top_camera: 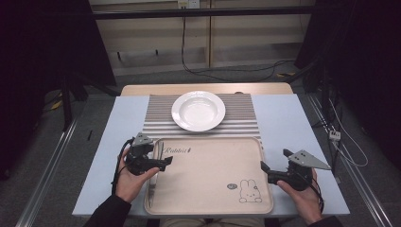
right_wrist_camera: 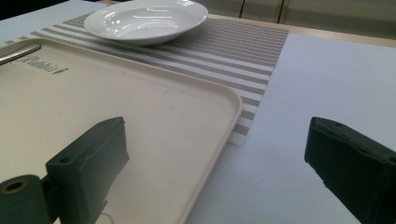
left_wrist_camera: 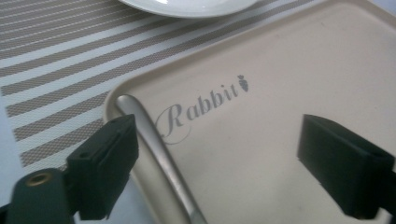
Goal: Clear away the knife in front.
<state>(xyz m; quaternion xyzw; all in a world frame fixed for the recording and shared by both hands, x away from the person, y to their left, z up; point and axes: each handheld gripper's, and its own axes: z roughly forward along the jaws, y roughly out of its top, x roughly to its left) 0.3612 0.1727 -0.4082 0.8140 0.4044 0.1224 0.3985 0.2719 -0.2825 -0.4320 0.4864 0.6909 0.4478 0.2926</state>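
Observation:
A beige tray (top_camera: pixel 213 175) printed "Rabbit" lies at the near middle of the table. Along its left rim rests a silver utensil handle (left_wrist_camera: pixel 154 149), also seen as a thin grey line, the utensil (top_camera: pixel 152 184). My left gripper (top_camera: pixel 164 162) hovers over the tray's near-left corner, held by a hand. In the left gripper view the gripper (left_wrist_camera: pixel 219 140) stands open, with the handle just inside its left jaw and untouched. My right gripper (top_camera: pixel 265 166) sits off the tray's right edge, and in its own view the gripper (right_wrist_camera: pixel 217 140) is open and holds nothing.
A white deep plate (top_camera: pixel 198 110) stands on a striped placemat (top_camera: pixel 246 118) beyond the tray. The pale blue tabletop (top_camera: pixel 288 123) stretches on both sides. A table edge runs close behind the plate, with cables on the floor farther back.

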